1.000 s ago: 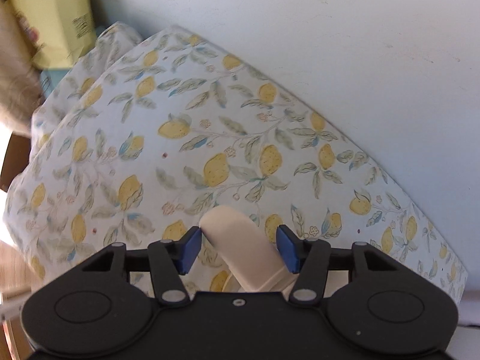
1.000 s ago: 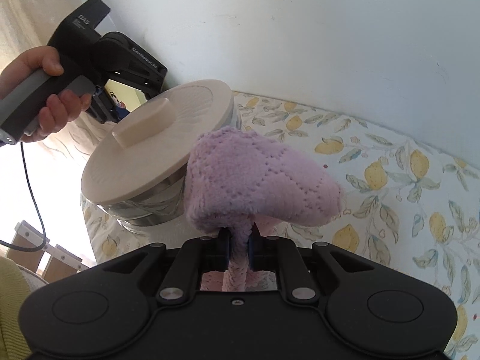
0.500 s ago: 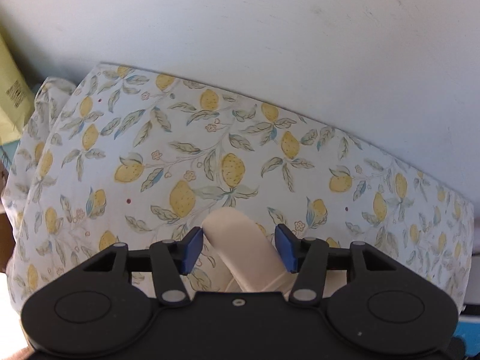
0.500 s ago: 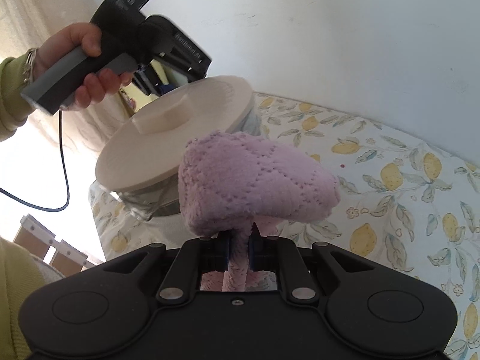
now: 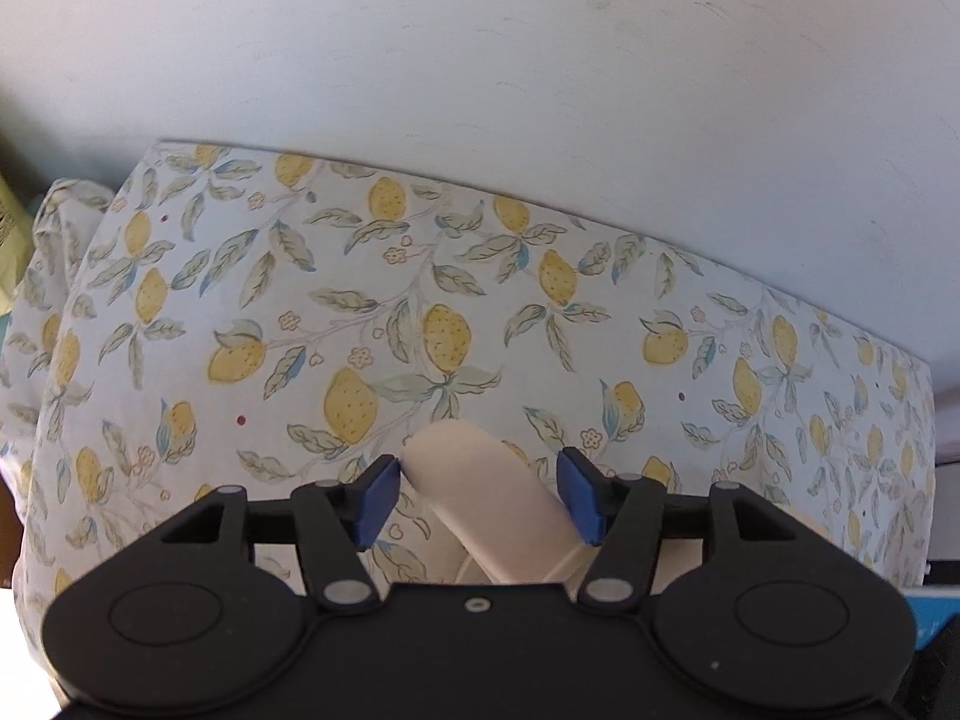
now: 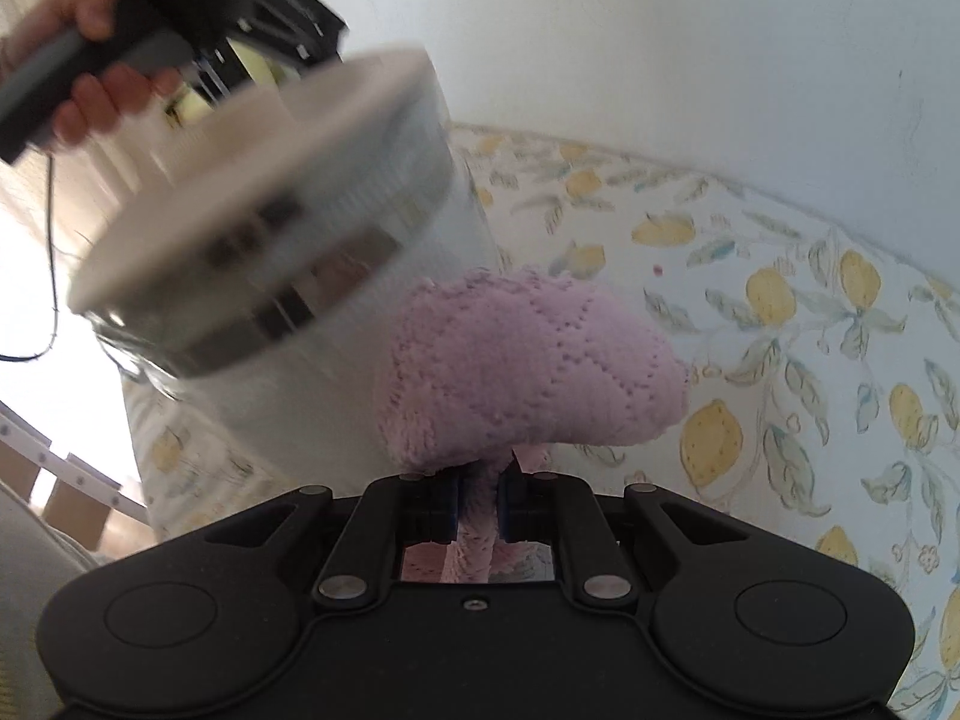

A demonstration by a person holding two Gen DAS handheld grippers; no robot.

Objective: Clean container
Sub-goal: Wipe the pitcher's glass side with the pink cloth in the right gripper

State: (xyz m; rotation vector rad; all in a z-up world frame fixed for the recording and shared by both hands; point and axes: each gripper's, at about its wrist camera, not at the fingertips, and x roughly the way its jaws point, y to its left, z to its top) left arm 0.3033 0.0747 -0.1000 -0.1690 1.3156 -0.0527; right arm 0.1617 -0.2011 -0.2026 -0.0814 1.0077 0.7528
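Note:
In the left wrist view my left gripper [image 5: 477,495] is closed on the cream knob [image 5: 480,492] of the container's lid. The right wrist view shows the container [image 6: 360,312], a clear ribbed jar with a cream lid [image 6: 252,180]. It is lifted, tilted and blurred, and a hand holds the left gripper's body [image 6: 180,18] above it. My right gripper [image 6: 478,510] is shut on a folded pink cloth [image 6: 528,366]. The cloth sits just right of the jar's side, close to or touching it.
A tablecloth with a lemon print [image 5: 540,312] covers the table, which stands against a white wall [image 5: 480,60]. A yellow-green package [image 5: 9,228] shows at the far left edge. Wooden slats [image 6: 54,480] lie below left of the table.
The jar has been lifted and tilted, coming nearer to the pink cloth. The left wrist view has swung toward the wall. The right gripper keeps its hold on the cloth.

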